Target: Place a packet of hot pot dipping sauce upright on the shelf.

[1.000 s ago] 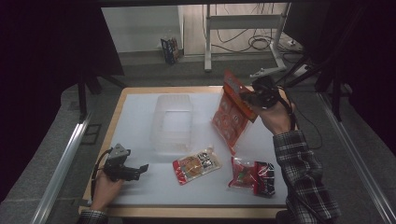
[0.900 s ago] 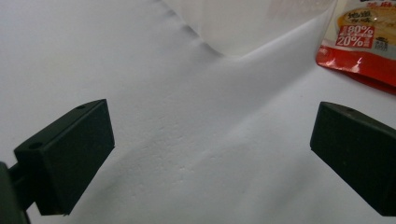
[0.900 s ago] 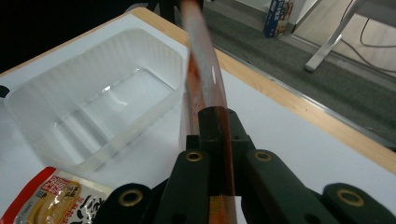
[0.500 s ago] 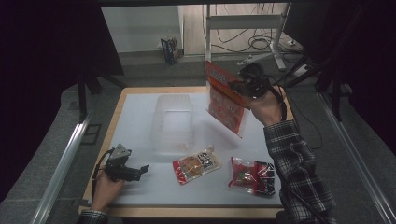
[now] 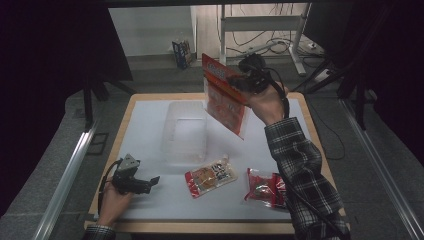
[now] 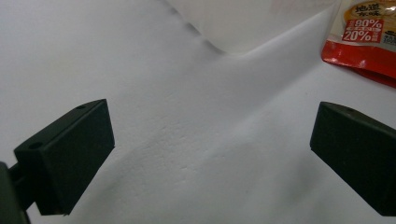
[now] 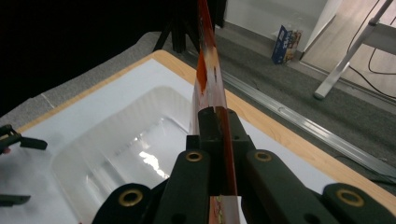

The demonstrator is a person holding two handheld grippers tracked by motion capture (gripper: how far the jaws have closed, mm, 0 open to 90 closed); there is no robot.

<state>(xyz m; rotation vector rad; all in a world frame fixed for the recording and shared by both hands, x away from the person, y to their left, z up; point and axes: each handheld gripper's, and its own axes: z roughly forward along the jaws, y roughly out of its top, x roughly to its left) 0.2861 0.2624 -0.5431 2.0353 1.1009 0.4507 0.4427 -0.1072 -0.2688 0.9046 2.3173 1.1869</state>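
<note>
Overhead, a large red snack bag [image 5: 225, 95] is held clear of the table [image 5: 150, 107] by the right gripper [image 5: 239, 80], whose fingers are closed on the bag's upper part; in the right gripper view the bag [image 7: 208, 70] is seen edge-on, clamped between the two black fingers, so its printed face cannot be read there. The bag hangs tilted, just beside and above the right-hand side of a clear plastic bin [image 5: 186, 131] standing near the middle of the table; whether its lower corner reaches over the bin's rim cannot be told. The right hand [image 5: 267, 102] is partly hidden behind the gripper, and a plaid sleeve [image 5: 300, 175] covers the right edge of a dark red packet [image 5: 264, 187] lying near the table's front. An orange-and-white pouch [image 5: 211, 176] lies flat between that packet and the left gripper [image 5: 152, 180], apart from both. The left gripper rests low at the front left, fingers spread wide with nothing between them; in the left gripper view a corner of the pouch [image 6: 362, 39] is cut off by the frame, and the bin's base [image 6: 243, 23] is blurred.
</note>
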